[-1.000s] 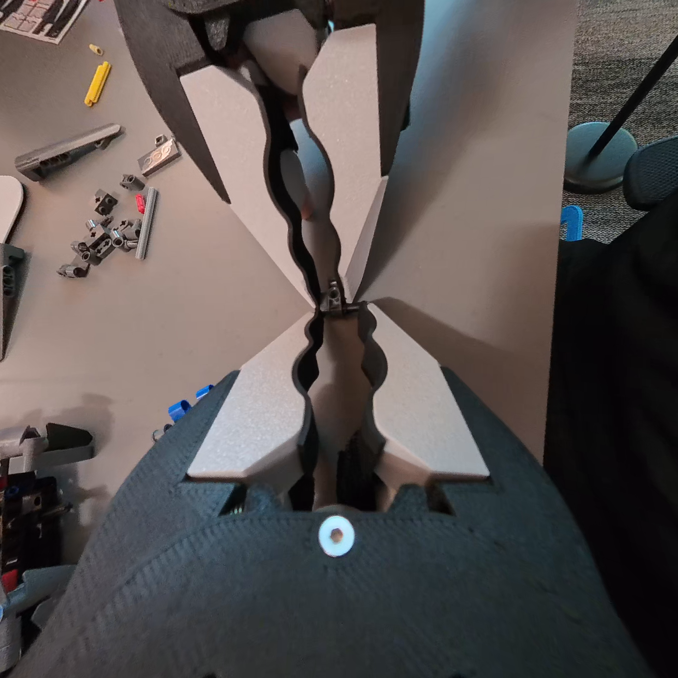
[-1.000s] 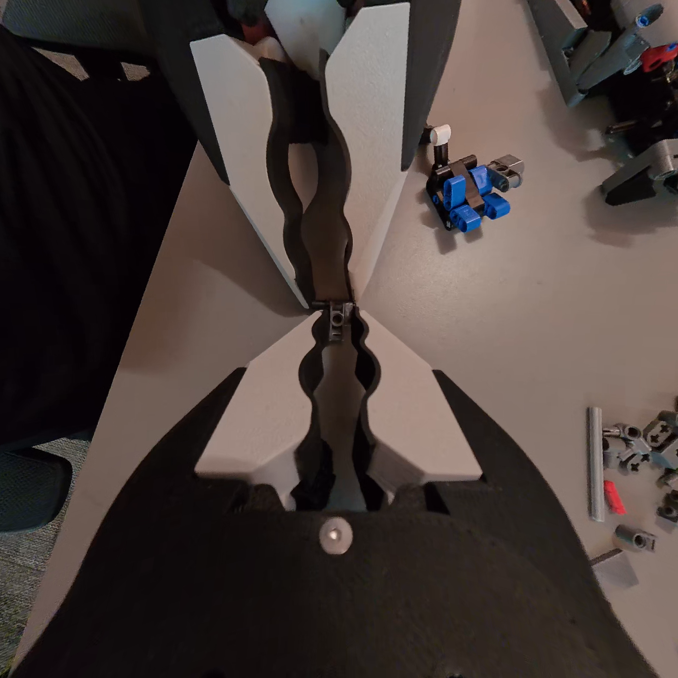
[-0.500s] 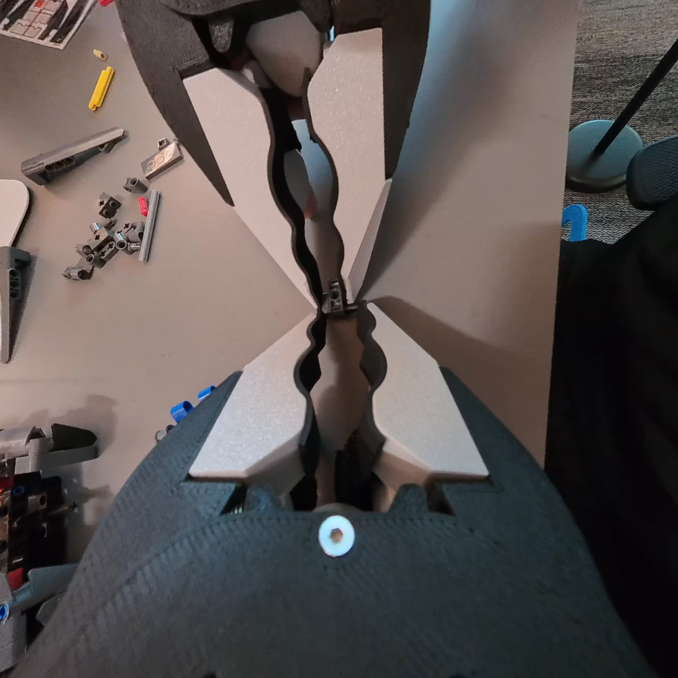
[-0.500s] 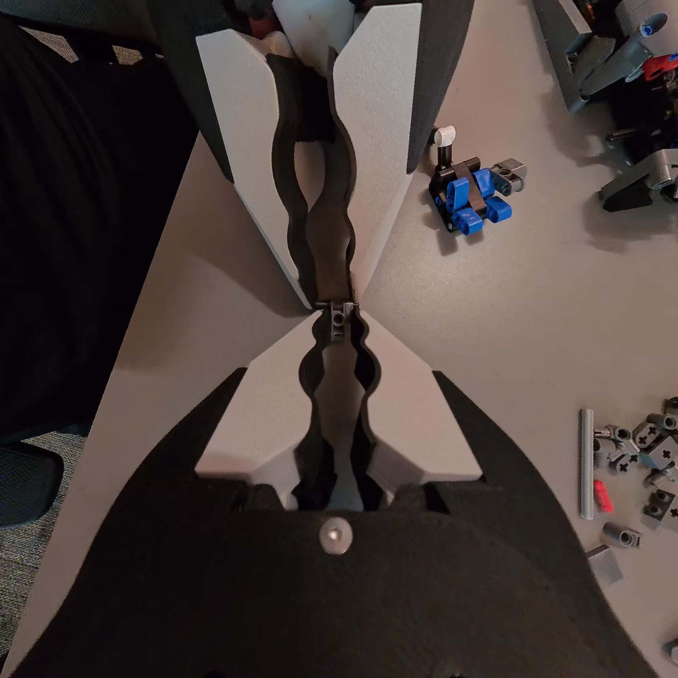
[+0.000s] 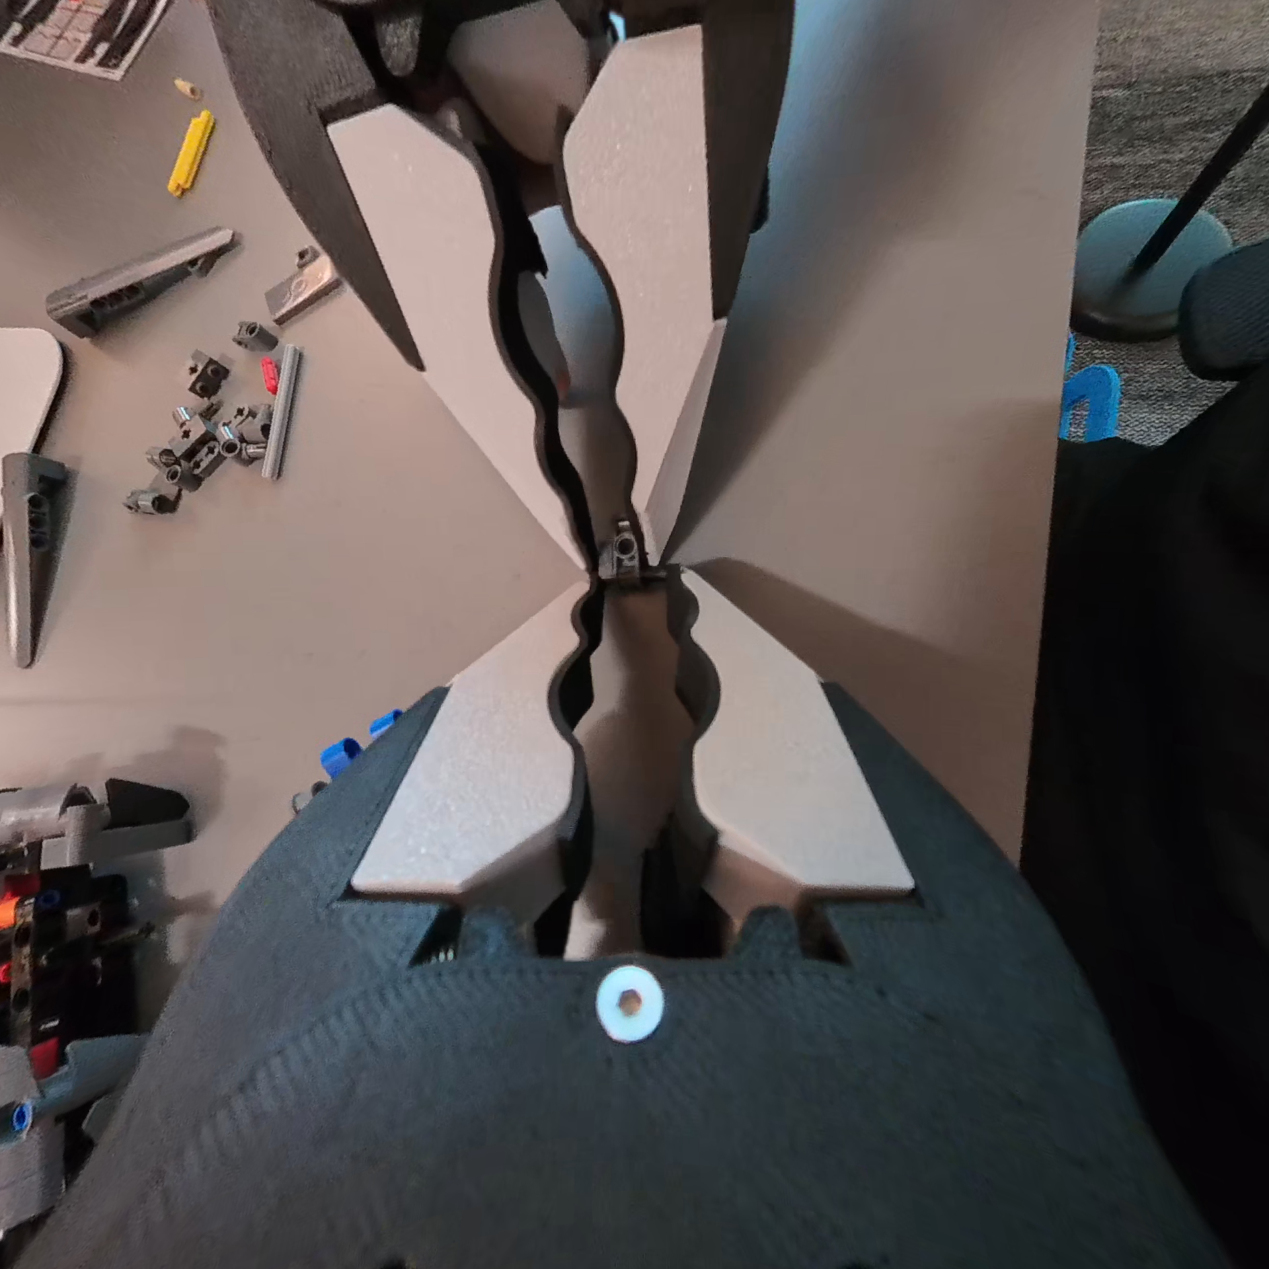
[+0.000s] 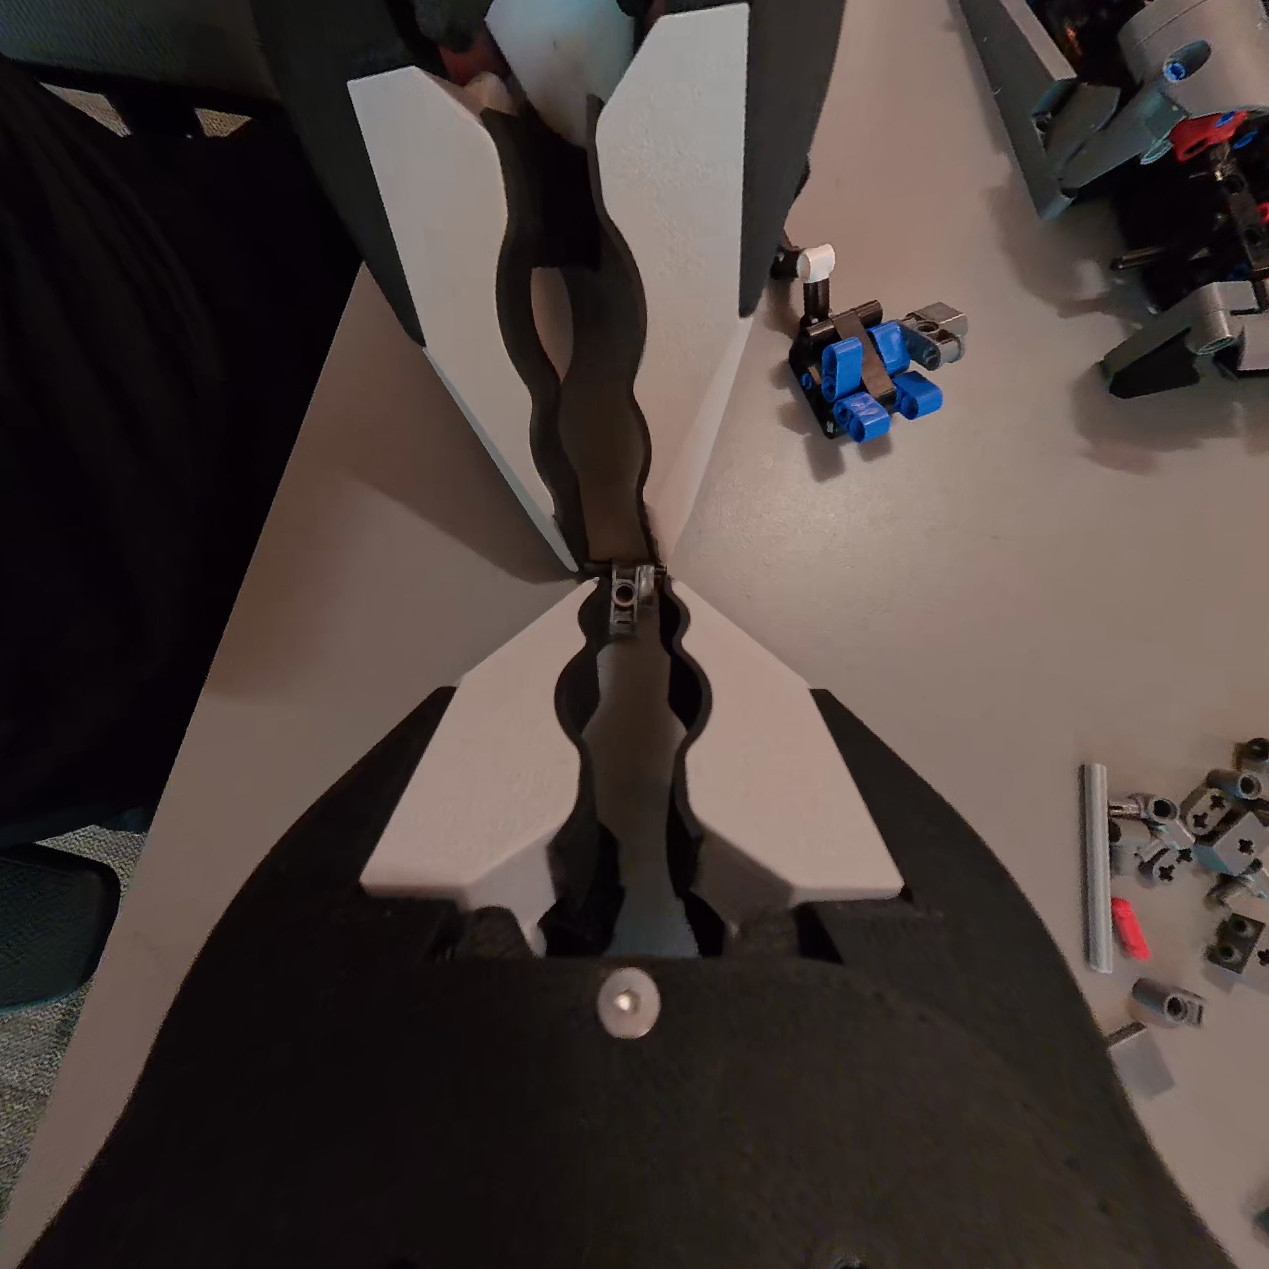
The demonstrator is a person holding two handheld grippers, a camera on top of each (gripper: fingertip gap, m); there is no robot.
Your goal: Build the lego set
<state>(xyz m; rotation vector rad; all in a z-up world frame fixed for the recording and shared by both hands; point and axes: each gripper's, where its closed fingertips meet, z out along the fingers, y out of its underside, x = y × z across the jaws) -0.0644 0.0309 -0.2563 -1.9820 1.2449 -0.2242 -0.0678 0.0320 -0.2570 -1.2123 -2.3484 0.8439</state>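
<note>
My two grippers meet tip to tip above the grey table (image 5: 858, 446). My left gripper (image 5: 630, 578) is shut on a small black pin (image 5: 635, 575). My right gripper (image 6: 628, 597) is shut on a small grey connector (image 6: 623, 601) with a round hole. The connector also shows in the left wrist view (image 5: 622, 548), between the far gripper's fingers. The pin shows in the right wrist view (image 6: 621, 567) as a thin bar across the far gripper's tips. Pin and connector touch; I cannot tell how deep the pin sits.
Loose grey connectors (image 6: 1202, 844) and a grey axle (image 6: 1096, 865) lie on one side. A blue and black sub-assembly (image 6: 865, 371) and the larger model (image 6: 1202, 158) lie beyond. A yellow piece (image 5: 191, 154) and a grey panel (image 5: 137, 281) are farther off. The table edge (image 5: 1054, 549) is close.
Both grippers stay shut and tip to tip. The pair has drifted slightly over the table; the pieces on the table have not moved.
</note>
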